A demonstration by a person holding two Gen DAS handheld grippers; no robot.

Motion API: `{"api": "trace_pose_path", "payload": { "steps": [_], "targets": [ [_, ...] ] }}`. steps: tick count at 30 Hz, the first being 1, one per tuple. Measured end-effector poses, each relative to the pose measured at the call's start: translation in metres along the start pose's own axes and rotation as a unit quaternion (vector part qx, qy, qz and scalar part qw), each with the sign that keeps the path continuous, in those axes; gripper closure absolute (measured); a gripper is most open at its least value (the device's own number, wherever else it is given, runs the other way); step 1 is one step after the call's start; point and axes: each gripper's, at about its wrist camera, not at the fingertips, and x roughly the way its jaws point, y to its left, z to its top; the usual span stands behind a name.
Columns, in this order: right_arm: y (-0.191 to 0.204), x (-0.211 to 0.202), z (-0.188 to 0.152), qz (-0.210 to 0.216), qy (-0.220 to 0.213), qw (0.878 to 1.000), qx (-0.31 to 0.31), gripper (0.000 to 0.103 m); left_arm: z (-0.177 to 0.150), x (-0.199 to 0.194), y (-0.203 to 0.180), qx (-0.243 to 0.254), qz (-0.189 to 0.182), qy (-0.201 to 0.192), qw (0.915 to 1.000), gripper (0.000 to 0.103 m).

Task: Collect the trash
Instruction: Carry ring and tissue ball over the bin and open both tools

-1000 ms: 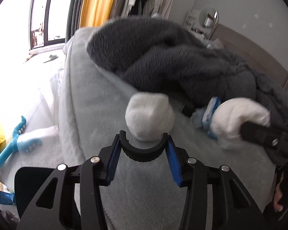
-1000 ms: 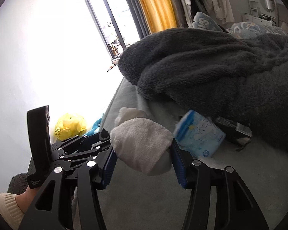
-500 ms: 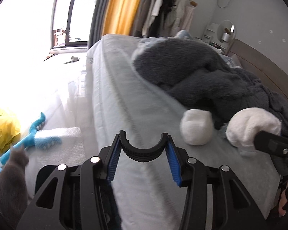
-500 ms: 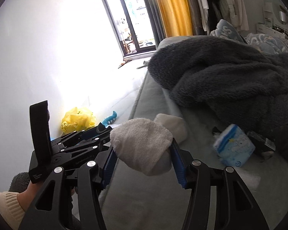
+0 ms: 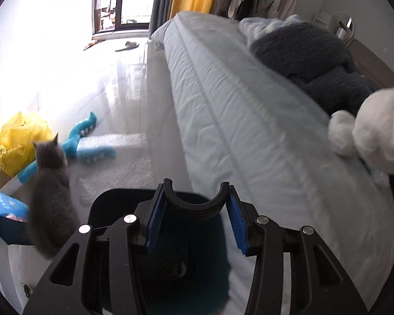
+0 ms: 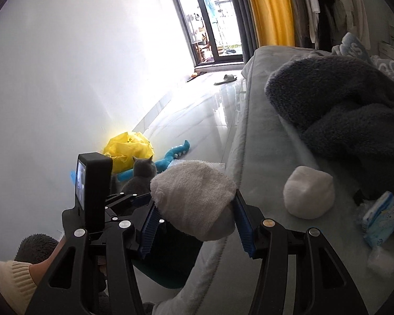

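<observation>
Fingers (image 6: 239, 211) of right gripper (image 6: 193, 214) pinching white wad (image 6: 194, 197), held above dark bin (image 6: 168, 260) beside bed (image 6: 260, 157); left gripper (image 5: 195, 220) spread, holding nothing, over same bin (image 5: 186, 265). Best centred over bin mouth before letting go, clear of grey cat (image 5: 51, 191) close alongside. Second wad (image 6: 308, 191) and blue packet (image 6: 380, 218) waiting on bed.

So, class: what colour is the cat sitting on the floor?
Grey. The cat shows best in the left wrist view.
</observation>
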Motion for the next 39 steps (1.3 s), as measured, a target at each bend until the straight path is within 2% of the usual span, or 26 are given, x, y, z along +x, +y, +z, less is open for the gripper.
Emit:
{"api": "trace_pose_path", "payload": {
  "steps": [4, 12, 19, 24, 28, 30, 31, 39],
  "targets": [
    [0.019, 0.018, 0.004, 0.016, 0.013, 1.0, -0.005, 0.049, -0.012, 0.009, 0.024, -0.013, 0.013, 0.031, 0.9994, 0.054],
    [0.048, 0.051, 0.006, 0.023, 0.042, 0.998, -0.033, 0.049, -0.027, 0.014, 0.054, -0.033, 0.015, 0.076, 0.9964, 0.054],
    [0.058, 0.081, 0.013, 0.045, 0.067, 0.996, -0.035, 0.049, -0.041, 0.026, 0.079, -0.074, 0.002, 0.137, 0.9878, 0.053],
    [0.066, 0.1, 0.009, 0.044, 0.088, 0.994, -0.051, 0.049, -0.043, 0.029, 0.083, -0.078, -0.006, 0.161, 0.9839, 0.052],
    [0.066, 0.111, 0.004, 0.04, 0.103, 0.993, -0.047, 0.049, -0.046, 0.027, 0.088, -0.083, -0.012, 0.173, 0.9814, 0.048],
    [0.064, 0.116, 0.002, 0.04, 0.107, 0.993, -0.041, 0.049, -0.047, 0.024, 0.089, -0.085, -0.016, 0.175, 0.9808, 0.036],
    [0.062, 0.118, 0.001, 0.039, 0.11, 0.992, -0.039, 0.049, -0.047, 0.022, 0.089, -0.085, -0.016, 0.174, 0.9809, 0.034],
    [0.053, 0.145, -0.012, 0.028, 0.143, 0.989, -0.014, 0.049, -0.047, 0.007, 0.099, -0.083, -0.009, 0.159, 0.9838, 0.029]
  ]
}}
